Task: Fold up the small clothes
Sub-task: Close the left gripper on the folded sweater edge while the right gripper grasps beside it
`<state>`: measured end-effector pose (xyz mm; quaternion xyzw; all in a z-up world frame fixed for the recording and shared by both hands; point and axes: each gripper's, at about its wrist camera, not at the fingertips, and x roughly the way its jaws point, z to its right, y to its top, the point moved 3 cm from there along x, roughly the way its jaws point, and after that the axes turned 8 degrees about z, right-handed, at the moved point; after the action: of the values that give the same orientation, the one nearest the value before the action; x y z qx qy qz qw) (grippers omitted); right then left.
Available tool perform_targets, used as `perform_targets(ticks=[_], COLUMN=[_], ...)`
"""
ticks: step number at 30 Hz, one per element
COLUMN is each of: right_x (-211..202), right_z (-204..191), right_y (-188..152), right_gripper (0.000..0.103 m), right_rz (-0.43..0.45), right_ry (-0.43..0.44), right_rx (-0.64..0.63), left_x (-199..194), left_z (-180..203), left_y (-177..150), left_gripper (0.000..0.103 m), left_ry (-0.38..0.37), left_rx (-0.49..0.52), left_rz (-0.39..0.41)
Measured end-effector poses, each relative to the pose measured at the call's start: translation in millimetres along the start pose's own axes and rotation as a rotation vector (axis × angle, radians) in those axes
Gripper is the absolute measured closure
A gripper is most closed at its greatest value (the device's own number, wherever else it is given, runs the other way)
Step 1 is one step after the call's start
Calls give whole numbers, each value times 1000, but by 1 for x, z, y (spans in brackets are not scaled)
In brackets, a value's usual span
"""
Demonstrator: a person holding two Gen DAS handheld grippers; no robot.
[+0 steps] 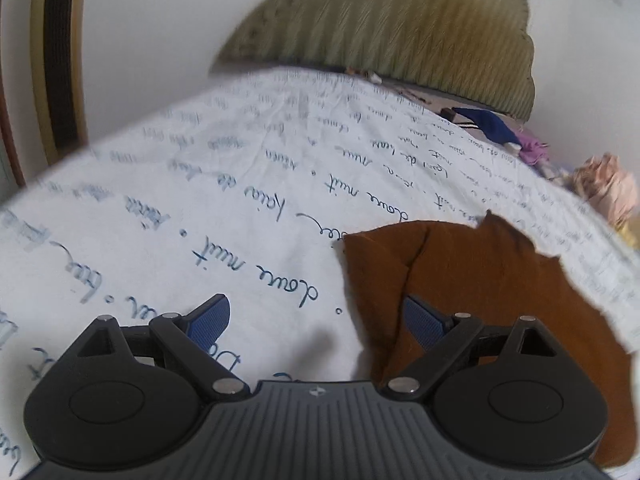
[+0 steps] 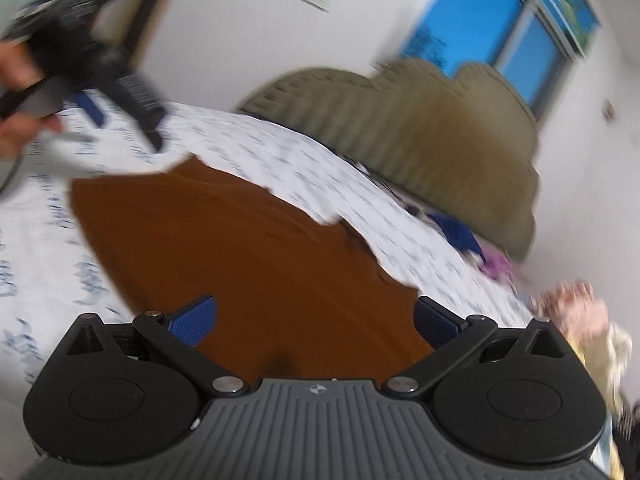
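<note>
A brown garment (image 1: pixel 480 280) lies flat on a white bed sheet with blue handwriting print (image 1: pixel 180 220). My left gripper (image 1: pixel 316 320) is open and empty, over the garment's left edge, its right finger above the brown cloth. In the right wrist view the brown garment (image 2: pixel 240 248) spreads ahead, one fold visible near its left part. My right gripper (image 2: pixel 316 320) is open and empty, just above the garment's near edge. The left gripper (image 2: pixel 120 120), blurred, also shows at the upper left of the right wrist view, held by a hand.
An olive upholstered headboard (image 1: pixel 400 36) stands at the far end of the bed. A pile of other clothes, blue (image 1: pixel 492 124), purple (image 1: pixel 532 148) and pale pink (image 1: pixel 608 188), lies at the right. A window (image 2: pixel 500 28) is behind the headboard.
</note>
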<state>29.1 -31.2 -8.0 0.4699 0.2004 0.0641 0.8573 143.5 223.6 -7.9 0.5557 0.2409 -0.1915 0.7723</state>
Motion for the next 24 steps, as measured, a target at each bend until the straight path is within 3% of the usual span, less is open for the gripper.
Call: perform_targets(ticks=[5,12,18,24], right_x=[7,24,45,70], right_z=[-33,-75,-86,-83], right_y=[21,19,18,17], right_gripper=[0,0,0,1], right_rz=[-25,-107,-114,-123], right_ry=[109,139,40,-48], right_rx=[-6,-50,-19,12], left_x=[32,72,98,125], left_z=[-11,-13,4,32], left_y=[9,10,8,4], left_gripper=[9,7,6,6], left_ry=[-107,-329,-523,-634], left_rx=[-83,-212,-287,-301], left_rz=[-134,-272,-366,-413])
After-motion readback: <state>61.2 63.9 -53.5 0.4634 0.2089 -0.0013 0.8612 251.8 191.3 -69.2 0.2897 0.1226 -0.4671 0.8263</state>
